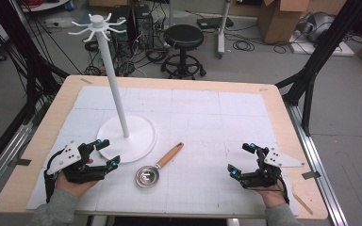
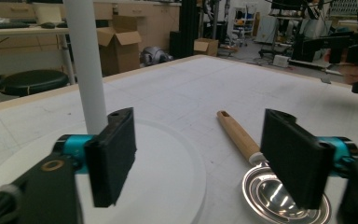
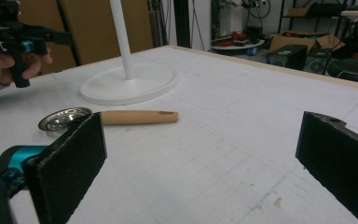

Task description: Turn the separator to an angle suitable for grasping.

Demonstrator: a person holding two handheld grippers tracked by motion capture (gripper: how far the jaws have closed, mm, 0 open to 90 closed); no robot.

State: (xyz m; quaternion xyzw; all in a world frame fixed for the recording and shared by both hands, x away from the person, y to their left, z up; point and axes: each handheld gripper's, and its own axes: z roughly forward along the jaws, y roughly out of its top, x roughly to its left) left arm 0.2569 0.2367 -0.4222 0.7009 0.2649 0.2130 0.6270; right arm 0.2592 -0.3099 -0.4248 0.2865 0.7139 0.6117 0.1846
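Wooden-handled ladle [image 1: 156, 168] lies untouched on the worktop [image 1: 207, 122]; both grippers' fingers [image 2: 112, 156] are released, so probably grasp the handle mid-length.

The high view is looking forward and down over the whole table [image 1: 283, 122]. The left gripper view is sitting low, looking along its jaws, very near the white stand [image 2: 86, 70]. The right gripper view is also sitting low, facing the stand [image 3: 128, 84] from farther off. All three are sharing the stand and the scoop [image 1: 158, 167].
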